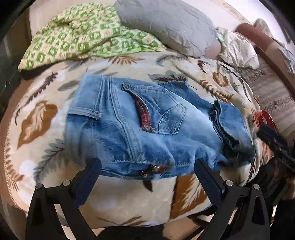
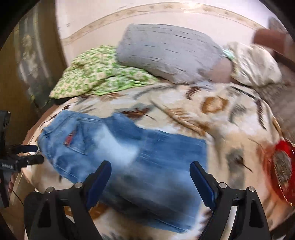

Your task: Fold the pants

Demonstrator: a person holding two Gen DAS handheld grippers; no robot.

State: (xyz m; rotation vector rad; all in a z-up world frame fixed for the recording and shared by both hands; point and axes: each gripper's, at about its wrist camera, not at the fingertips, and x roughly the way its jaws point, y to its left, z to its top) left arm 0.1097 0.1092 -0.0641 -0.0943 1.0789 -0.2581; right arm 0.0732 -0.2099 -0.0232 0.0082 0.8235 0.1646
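Left gripper (image 1: 147,169): nearest item in its own view, jaws spread wide with nothing between them, poised above the near edge of the pants (image 1: 147,120); right gripper (image 2: 150,172): likewise gaping and empty, hanging over the leg end of the same garment, picture smeared by motion. Pants: light blue denim, already doubled into a compact bundle, lying on the leaf-print blanket (image 1: 46,133) in the middle of the bed; back pocket (image 1: 166,112) uppermost with a red plaid lining showing, hems stacked at the right-hand end. Judged step: taking hold for a further fold, or squaring the bundle. To do it well, each gripper should bite every denim layer at a corner of the near edge without catching the blanket pile, lift both ends evenly, and lay the fold flat so the hems stay aligned. Red object (image 2: 282,166): on the blanket right of the pants, kind unclear. Farther back: green patterned cloth (image 1: 77,35), grey pillow (image 1: 166,24), cream pillow (image 1: 237,49), then the pale wall (image 2: 147,16)
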